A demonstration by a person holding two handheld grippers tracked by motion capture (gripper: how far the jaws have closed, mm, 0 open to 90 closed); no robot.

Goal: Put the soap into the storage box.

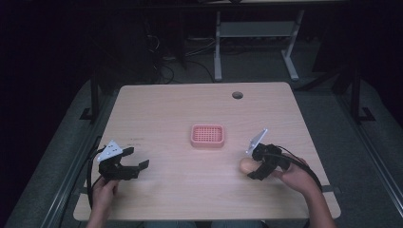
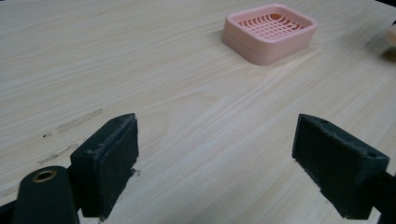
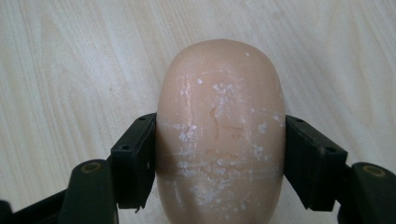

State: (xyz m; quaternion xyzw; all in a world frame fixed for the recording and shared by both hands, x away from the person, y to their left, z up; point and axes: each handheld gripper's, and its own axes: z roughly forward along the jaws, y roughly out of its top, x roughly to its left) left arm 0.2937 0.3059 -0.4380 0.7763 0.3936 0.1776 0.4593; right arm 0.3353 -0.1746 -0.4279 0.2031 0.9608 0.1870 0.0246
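Right tool (image 3: 219, 154) clamped around soap bar (image 3: 220, 130)

Pale wood table (image 1: 166, 109); pink soap dish (image 1: 207, 136) at centre.

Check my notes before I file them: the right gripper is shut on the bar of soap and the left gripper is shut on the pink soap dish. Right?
Not quite: the left gripper is open and holds nothing, as the left gripper view shows; the pink soap dish sits apart.

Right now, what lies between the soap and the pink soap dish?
Nothing: bare table separates the soap, clamped in the right gripper, from the dish, seen from the high view.
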